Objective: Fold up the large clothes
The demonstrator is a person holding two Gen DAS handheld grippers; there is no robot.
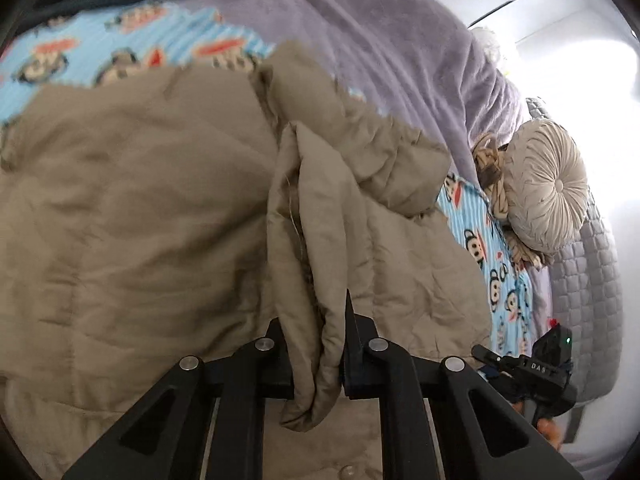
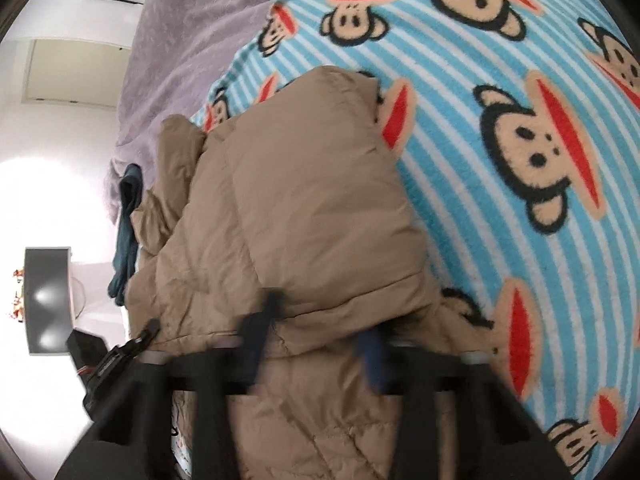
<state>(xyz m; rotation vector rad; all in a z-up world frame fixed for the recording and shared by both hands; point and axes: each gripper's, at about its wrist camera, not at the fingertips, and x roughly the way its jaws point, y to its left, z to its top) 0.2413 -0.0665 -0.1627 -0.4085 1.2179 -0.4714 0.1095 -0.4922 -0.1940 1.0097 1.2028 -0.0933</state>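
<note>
A tan padded jacket lies spread over a blue striped blanket with a monkey print. My left gripper is shut on a raised fold of the jacket, and the cloth hangs down between its fingers. In the right wrist view the jacket bulges up in a thick puffy fold. My right gripper is blurred; its fingers pinch the jacket's edge. The right gripper's body shows at the left view's lower right. The left gripper's body shows at the right view's lower left.
A purple fleece blanket covers the bed beyond the jacket. A round pleated cushion rests on a grey quilted cover. A dark teal garment lies at the bed's edge. The monkey blanket stretches out to the right.
</note>
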